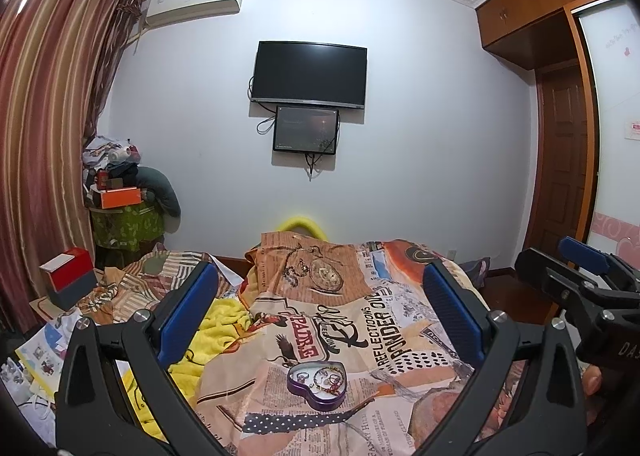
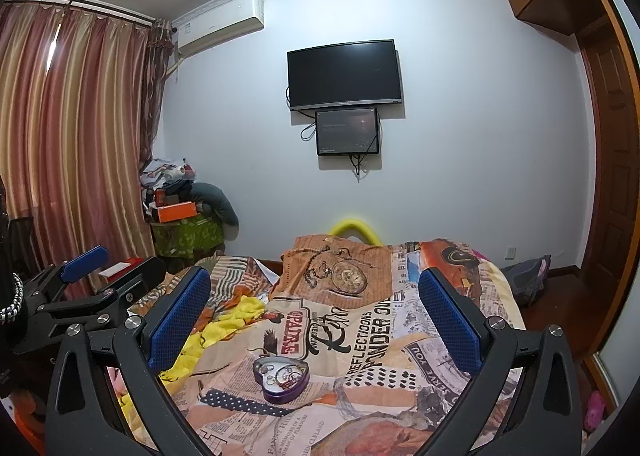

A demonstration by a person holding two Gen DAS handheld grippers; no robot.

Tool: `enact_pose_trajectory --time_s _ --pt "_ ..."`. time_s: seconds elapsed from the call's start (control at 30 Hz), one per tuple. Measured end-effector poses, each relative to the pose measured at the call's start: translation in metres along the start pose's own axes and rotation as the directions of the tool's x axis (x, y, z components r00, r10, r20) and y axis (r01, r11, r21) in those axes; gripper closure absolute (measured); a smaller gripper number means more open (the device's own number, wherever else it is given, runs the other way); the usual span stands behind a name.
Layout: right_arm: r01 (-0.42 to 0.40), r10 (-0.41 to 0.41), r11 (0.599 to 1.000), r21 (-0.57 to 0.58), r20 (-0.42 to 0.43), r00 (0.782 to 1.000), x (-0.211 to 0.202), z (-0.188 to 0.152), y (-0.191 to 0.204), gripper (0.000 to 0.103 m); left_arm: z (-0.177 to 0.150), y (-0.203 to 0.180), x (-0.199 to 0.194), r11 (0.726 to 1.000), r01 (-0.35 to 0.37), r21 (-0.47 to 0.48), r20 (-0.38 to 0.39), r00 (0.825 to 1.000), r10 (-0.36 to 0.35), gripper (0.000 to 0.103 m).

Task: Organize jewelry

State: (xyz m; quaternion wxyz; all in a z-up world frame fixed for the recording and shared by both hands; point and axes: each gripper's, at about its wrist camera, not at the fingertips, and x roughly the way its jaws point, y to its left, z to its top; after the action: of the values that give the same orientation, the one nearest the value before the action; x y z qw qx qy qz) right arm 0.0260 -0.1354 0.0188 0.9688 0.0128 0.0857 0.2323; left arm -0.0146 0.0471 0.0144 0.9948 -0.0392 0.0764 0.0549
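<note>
Both tools, left tool (image 1: 320, 320) and right tool (image 2: 314, 316), hover released, framing the heart-shaped tin (image 1: 316, 385) of jewelry at 6 o'clock on the bed (image 1: 400, 336), seemingly ready to reach in.

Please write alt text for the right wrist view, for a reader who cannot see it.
An open gripper hangs over a bed where a purple heart tin of jewelry lies on a newsprint cover. The other gripper shows at left; a TV hangs on the far wall.
</note>
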Motion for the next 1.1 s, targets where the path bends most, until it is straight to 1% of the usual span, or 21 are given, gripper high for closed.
enact_pose_trajectory --time_s 0.2,0.3,0.53,0.8,1.1 --pt "0.004 -0.004 1.0 0.002 0.004 1.0 0.0003 0.0016 -0.0007 0.0 -0.0004 -0.0008 0.001 1.0 0.007 0.005 -0.002 1.0 -0.007 0.0" --pt "0.005 -0.005 1.0 0.005 0.005 1.0 0.0005 0.002 -0.0015 0.0 0.0003 -0.0018 0.0016 1.0 0.026 0.013 -0.012 1.0 -0.026 0.0" --pt "0.008 -0.008 1.0 0.008 0.005 1.0 0.0008 0.0021 -0.0021 0.0 -0.0007 -0.0075 -0.0015 0.999 0.026 0.036 -0.006 1.0 -0.026 0.0" --pt "0.014 -0.014 1.0 0.009 0.007 1.0 0.0003 0.0012 -0.0021 0.0 -0.0021 -0.0072 0.0004 1.0 0.019 0.017 -0.009 1.0 -0.019 0.0" --pt "0.014 -0.014 1.0 0.006 0.003 1.0 0.0002 0.0004 -0.0007 0.0 -0.0029 -0.0094 -0.0005 1.0 0.012 0.029 0.0 1.0 -0.012 0.0"
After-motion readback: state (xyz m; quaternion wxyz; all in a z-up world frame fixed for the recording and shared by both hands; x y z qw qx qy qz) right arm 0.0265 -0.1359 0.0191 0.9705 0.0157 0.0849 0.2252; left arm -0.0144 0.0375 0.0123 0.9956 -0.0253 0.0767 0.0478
